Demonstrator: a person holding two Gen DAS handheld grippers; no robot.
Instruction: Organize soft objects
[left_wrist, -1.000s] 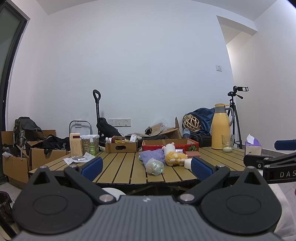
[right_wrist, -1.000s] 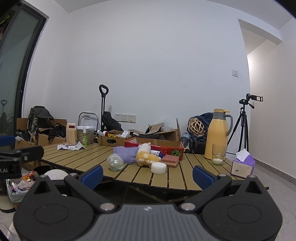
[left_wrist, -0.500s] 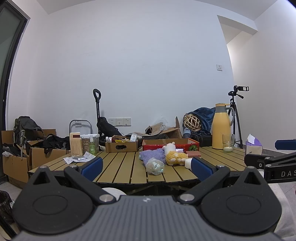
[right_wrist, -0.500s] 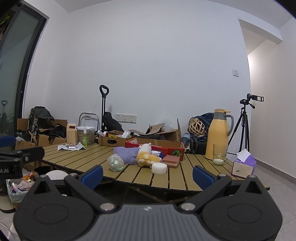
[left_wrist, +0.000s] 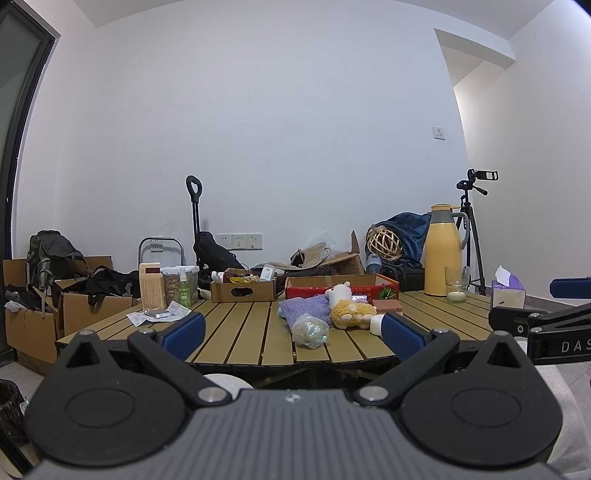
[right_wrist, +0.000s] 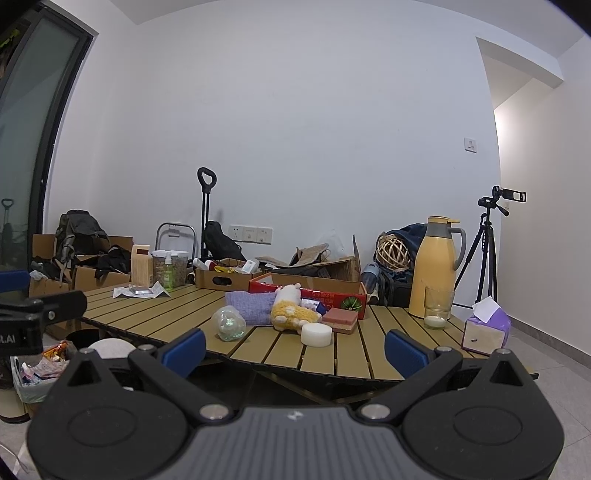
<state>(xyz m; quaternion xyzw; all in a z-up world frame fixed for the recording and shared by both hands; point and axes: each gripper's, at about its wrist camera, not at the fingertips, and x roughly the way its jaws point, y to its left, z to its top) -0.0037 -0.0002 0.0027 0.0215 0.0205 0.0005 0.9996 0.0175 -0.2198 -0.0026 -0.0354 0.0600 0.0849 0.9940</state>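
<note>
A yellow and white plush toy lies on the slatted wooden table, against a folded purple cloth. In front of them sit a crumpled clear bag, a pink sponge block and a white round pad. A red cardboard box stands just behind. My left gripper and my right gripper both hang open, short of the table's near edge, with nothing between their fingers.
A yellow thermos, a glass and a purple tissue box stand on the table's right. A brown box, jars and papers sit on its left. Cartons and bags line the wall; a tripod stands right.
Both views have shifted only very slightly; the table objects have not moved and both grippers stay open.
</note>
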